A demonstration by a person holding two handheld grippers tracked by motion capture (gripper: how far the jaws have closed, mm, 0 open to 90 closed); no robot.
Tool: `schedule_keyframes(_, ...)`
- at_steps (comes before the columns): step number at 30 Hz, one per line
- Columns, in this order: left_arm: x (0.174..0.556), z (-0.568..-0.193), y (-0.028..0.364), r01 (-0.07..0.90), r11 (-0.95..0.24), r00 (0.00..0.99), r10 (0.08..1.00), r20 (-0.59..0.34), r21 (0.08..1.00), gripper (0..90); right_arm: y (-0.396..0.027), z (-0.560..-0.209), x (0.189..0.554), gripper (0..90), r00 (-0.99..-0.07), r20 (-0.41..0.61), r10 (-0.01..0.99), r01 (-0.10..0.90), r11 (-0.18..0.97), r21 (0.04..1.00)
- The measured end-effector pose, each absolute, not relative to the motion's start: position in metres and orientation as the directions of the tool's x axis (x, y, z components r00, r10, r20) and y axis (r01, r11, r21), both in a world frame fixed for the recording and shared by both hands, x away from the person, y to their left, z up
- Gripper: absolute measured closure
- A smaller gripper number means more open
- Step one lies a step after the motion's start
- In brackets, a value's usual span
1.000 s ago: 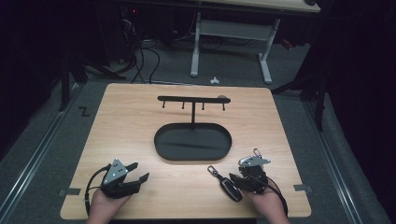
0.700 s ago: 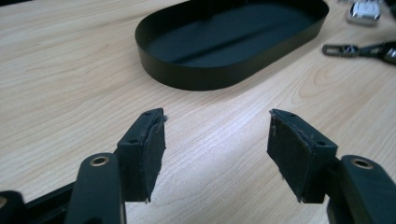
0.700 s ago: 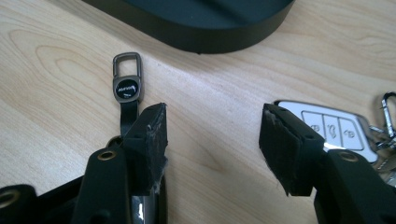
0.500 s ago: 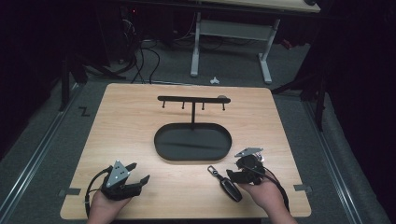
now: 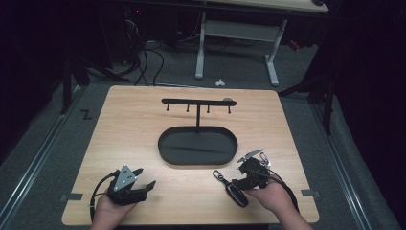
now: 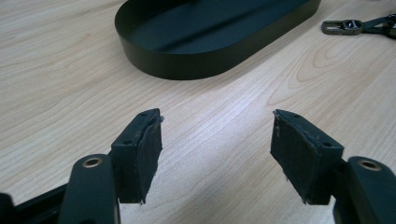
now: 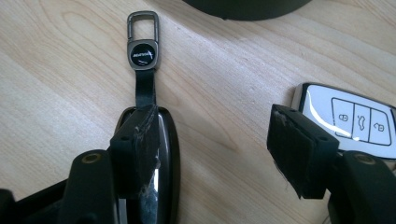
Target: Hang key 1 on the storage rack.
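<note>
Black key fob [image 7: 161, 154] beneath the open right tongs' [image 7: 219, 154] left jaw.

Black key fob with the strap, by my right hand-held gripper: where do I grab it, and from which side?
Grip the black key fob across its narrow oval body, coming straight down from above, since it lies flat on the table. The strap and clip are thin and flat, so they give poorer purchase. The right hand-held gripper is open, one jaw already over the body; shift sideways to straddle it.

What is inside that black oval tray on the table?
The black oval tray looks bare inside apart from the post of the hook rack rising from its back edge. The left gripper view shows part of its floor, also bare; the rest lies outside that picture.
</note>
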State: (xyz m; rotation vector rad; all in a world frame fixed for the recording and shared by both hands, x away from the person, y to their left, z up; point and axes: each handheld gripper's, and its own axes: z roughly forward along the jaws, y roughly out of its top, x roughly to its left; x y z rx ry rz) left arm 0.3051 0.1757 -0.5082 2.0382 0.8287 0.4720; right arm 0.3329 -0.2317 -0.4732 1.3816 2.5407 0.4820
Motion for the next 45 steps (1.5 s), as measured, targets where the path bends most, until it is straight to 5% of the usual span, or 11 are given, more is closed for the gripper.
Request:
schedule_keyframes(21,0.312,-0.508,0.169,0.351,-0.413,0.750,0.662,0.013,0.840,34.1,-0.180,-0.471,0.357,33.4,-0.653,-0.034,0.757,0.736,0.644,0.206)
schedule_keyframes(29,0.311,-0.507,0.170,0.367,-0.389,0.751,0.660,-0.023,0.845,39.0,-0.172,-0.482,0.365,50.5,-0.653,0.005,0.757,0.752,0.648,0.119)
schedule_keyframes(45,0.312,-0.509,0.170,0.383,-0.396,0.764,0.644,-0.045,0.834,40.6,-0.170,-0.487,0.372,62.1,-0.622,0.024,0.783,0.782,0.620,0.066)
